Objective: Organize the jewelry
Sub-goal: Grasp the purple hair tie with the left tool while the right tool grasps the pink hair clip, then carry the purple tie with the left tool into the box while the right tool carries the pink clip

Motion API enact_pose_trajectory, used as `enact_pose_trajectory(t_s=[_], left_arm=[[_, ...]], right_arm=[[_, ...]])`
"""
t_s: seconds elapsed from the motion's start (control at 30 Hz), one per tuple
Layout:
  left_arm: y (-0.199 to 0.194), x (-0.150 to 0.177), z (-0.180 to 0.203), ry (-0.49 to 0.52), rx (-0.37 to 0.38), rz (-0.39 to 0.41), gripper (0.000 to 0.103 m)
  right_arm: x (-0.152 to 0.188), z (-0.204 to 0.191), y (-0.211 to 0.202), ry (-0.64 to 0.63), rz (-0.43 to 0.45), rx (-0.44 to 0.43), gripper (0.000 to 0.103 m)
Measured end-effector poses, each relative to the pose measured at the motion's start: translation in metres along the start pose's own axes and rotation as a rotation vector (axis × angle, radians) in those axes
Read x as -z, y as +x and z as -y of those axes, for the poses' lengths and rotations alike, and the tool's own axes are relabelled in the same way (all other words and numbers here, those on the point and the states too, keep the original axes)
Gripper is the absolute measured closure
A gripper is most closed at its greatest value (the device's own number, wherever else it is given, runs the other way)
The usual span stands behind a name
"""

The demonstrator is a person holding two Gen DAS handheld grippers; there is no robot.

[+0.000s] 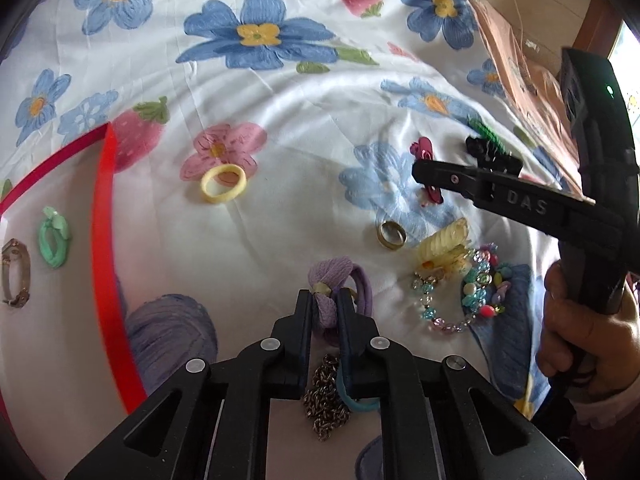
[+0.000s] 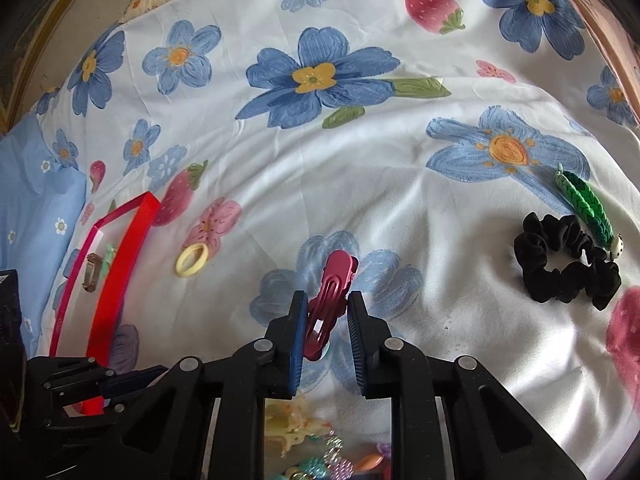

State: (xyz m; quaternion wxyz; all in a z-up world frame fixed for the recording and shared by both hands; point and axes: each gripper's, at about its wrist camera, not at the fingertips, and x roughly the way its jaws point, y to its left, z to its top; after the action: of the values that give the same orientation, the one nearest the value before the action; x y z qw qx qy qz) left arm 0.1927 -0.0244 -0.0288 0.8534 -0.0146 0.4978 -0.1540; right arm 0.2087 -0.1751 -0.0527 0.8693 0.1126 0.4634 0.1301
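Pinching the purple scrunchie (image 1: 340,292) in our left hand-held gripper (image 1: 325,312), right of the red tray (image 1: 105,240), we should lift straight up. Our right hand-held gripper (image 2: 327,320) straddles the magenta clip (image 2: 330,300), jaws parted; close squarely across it.

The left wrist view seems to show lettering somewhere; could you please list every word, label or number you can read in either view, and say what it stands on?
"DAS": raised letters on the black finger of the right gripper, seen from the left wrist view.
Faint dark marks on the brown cardboard at the upper right: too small and blurred to read.
Right wrist view: no readable text.
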Motion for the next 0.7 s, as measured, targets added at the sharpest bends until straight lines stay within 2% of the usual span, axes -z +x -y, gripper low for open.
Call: enact_pose_trajectory(t_s=[0.23,0.7], left_arm=[[-0.031,0.008,-0.022,-0.076,0.007,0.056,0.093],[-0.103,0.046,-0.075,-0.227,-0.07,0.161,0.093]], right_arm=[[0.0,-0.022,-0.019,-0.016,0.022,-0.068,0.083],[0.012,-0.09,-0.024,-0.112,0.0,-0.172,0.083]])
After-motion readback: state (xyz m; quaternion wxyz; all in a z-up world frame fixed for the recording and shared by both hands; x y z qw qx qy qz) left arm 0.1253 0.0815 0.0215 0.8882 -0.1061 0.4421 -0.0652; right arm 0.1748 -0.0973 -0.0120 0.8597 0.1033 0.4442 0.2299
